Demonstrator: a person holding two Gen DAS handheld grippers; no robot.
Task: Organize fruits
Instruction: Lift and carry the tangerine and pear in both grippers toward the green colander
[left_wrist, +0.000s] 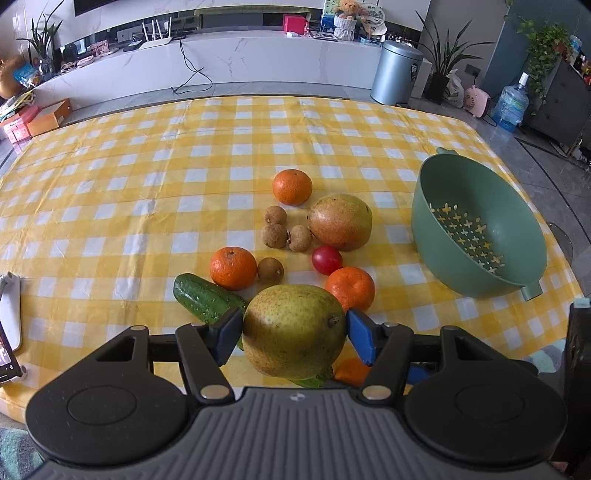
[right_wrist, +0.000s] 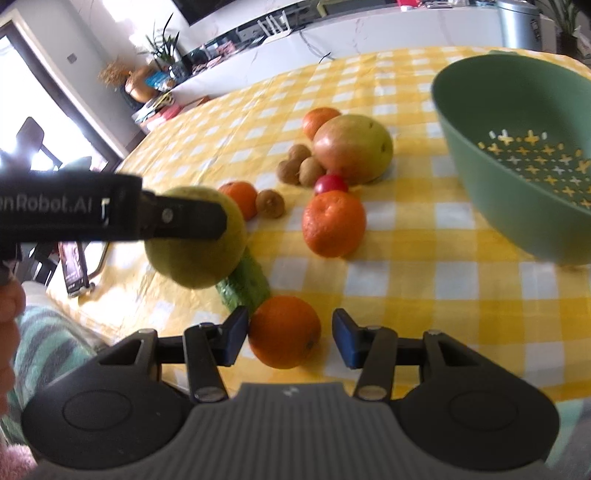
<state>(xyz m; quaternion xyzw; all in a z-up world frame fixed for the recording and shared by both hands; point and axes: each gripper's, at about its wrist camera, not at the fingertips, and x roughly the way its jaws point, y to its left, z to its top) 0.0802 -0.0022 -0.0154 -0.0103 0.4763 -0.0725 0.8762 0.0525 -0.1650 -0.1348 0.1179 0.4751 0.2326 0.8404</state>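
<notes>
My left gripper is shut on a green pear and holds it above the yellow checked table; the pear also shows in the right wrist view. My right gripper is open around an orange at the table's near edge, its left pad touching or nearly touching it. A green colander stands empty at the right. On the cloth lie a second pear, oranges, a tomato, several longans and a cucumber.
A phone on a white stand sits at the table's left edge. A striped cloth lies below the near edge. The far half of the table holds only the checked cloth.
</notes>
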